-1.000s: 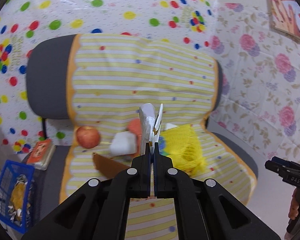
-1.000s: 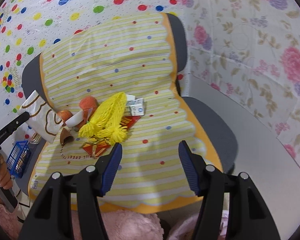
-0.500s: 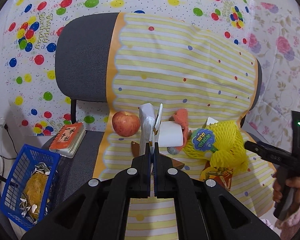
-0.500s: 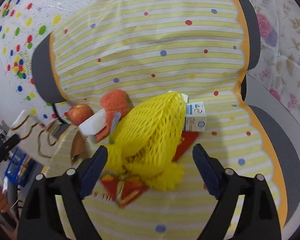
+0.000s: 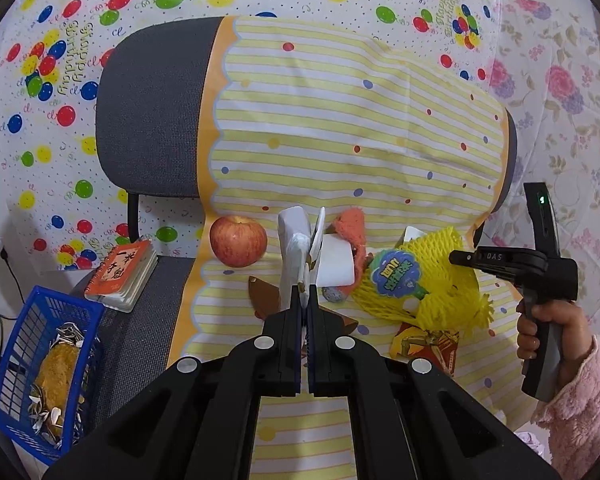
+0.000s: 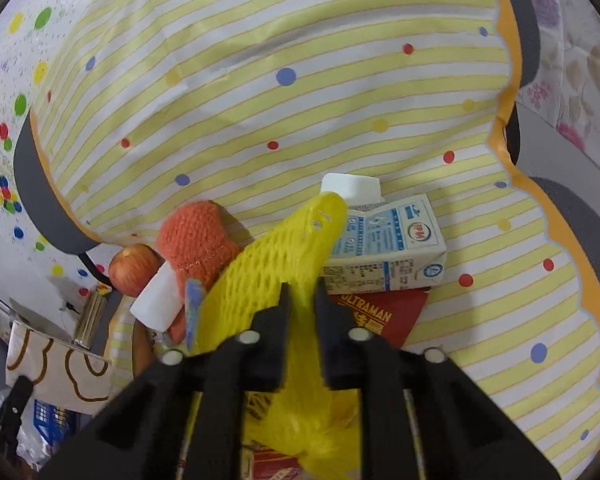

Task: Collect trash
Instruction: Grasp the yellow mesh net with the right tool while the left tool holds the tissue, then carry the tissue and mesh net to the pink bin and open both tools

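Left wrist view: left gripper (image 5: 305, 294) pressed together, pinching a white paper bag (image 5: 298, 248) that stands up from the fingertips. Beyond it, a chair (image 5: 148, 120) draped in a yellow-striped cloth (image 5: 340, 120). On the seat, left to right: red apple (image 5: 238, 241), white paper roll (image 5: 336, 261), orange knitted piece (image 5: 352, 224) behind the roll, yellow foam net (image 5: 440, 292) with a blue and green label, red wrapper (image 5: 424, 346) under the net. Small orange notebook (image 5: 122, 272) on the bare seat edge at left. Blue basket (image 5: 24, 368) holding scraps, lower left, beside the chair. At right, a hand (image 5: 540, 330) in a pink sleeve gripping the right gripper's handle, tip at the net.

Right wrist view: right gripper (image 6: 301, 296) closing, yellow foam net (image 6: 276, 264) squeezed between the fingers and bulging out ahead and below. Milk carton (image 6: 388, 248) just behind the net, lying on the red wrapper (image 6: 380, 312). Orange knitted piece (image 6: 198, 236), paper roll (image 6: 158, 304) and apple (image 6: 134, 268) to the left. White paper bag (image 6: 52, 364) with brown loops at lower left.
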A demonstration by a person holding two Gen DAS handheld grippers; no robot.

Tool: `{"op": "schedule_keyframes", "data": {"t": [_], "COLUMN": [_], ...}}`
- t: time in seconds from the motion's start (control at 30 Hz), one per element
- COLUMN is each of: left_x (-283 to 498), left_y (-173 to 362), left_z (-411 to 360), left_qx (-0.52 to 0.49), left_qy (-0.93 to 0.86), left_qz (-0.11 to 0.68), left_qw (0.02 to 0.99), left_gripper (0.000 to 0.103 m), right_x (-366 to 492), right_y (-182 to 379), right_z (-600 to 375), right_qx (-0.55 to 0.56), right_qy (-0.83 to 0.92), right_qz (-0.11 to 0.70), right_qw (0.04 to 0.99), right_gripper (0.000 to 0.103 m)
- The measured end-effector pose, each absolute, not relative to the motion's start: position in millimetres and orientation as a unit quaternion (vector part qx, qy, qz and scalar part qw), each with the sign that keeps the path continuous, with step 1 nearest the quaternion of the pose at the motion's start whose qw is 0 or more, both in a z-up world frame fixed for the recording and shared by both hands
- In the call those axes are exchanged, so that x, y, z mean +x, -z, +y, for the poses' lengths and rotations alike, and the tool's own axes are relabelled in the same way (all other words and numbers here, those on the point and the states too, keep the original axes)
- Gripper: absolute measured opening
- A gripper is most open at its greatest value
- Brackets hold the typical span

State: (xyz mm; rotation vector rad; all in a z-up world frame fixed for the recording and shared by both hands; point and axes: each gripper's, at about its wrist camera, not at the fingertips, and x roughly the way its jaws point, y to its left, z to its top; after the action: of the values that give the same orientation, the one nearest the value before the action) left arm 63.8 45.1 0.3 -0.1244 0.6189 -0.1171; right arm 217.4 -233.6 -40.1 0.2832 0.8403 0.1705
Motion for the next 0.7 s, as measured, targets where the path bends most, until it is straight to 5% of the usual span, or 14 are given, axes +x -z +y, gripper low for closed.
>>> {"op": "schedule_keyframes", "data": {"t": [0.33, 0.7], "left_x": [33.0, -3.5], "left_y": [-19.8, -26.2], "left_z": [40.1, -17.9], "left_qx": [-0.059, -0.040], "left_qy": [0.074, 0.164], "left_qz": [0.281, 0.264], "left_qw": [0.955, 0.950], "left_gripper": [0.002, 0.002], "right_x": [115.4, 21.5], "right_y": [-69.9, -53.6], "right_z": [-237.6, -262.9], "right_qx": [0.068, 0.054], "right_qy": [-0.087, -0.052], "right_qz": [0.251, 0.260], "right_qw": [0.962, 0.963], "right_gripper": [0.008, 0.008]}}
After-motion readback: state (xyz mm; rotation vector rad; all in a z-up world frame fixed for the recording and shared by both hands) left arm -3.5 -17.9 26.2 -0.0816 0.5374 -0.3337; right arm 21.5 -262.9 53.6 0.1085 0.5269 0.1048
